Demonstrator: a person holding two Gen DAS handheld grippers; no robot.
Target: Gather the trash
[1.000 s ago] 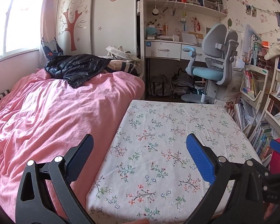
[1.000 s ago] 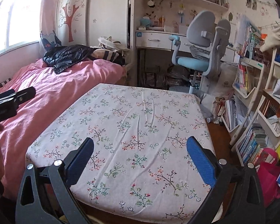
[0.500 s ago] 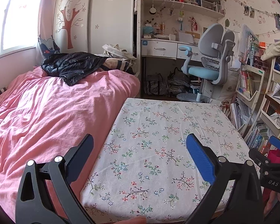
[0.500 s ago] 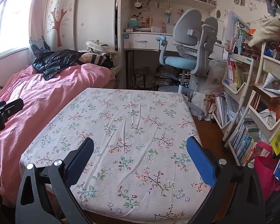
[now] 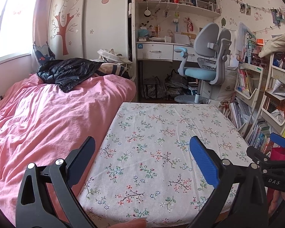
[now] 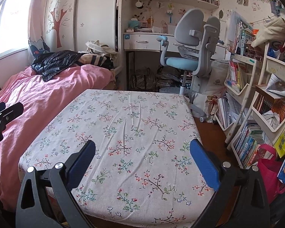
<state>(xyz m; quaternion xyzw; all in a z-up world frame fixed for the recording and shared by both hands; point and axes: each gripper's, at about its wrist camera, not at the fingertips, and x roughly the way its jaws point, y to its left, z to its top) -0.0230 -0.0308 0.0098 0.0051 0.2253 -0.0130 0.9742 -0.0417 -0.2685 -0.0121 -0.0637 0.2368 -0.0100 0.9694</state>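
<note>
Above one floral table [image 5: 161, 133]: two hand-held grippers [image 5: 142, 152] [image 6: 142, 152], seemingly empty.

Left gripper [image 5: 142, 157] is being held level, jaws spread wide, nothing between the pads. Right gripper [image 6: 142, 159] is being held alongside, well apart, jaws likewise spread wide and empty.

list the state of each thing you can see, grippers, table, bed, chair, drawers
left gripper: open, empty
right gripper: open, empty
floral-cloth table: covered, nothing on it
pink bed: rumpled, black jacket lying on it
desk chair: unoccupied
desk drawers: closed
</note>
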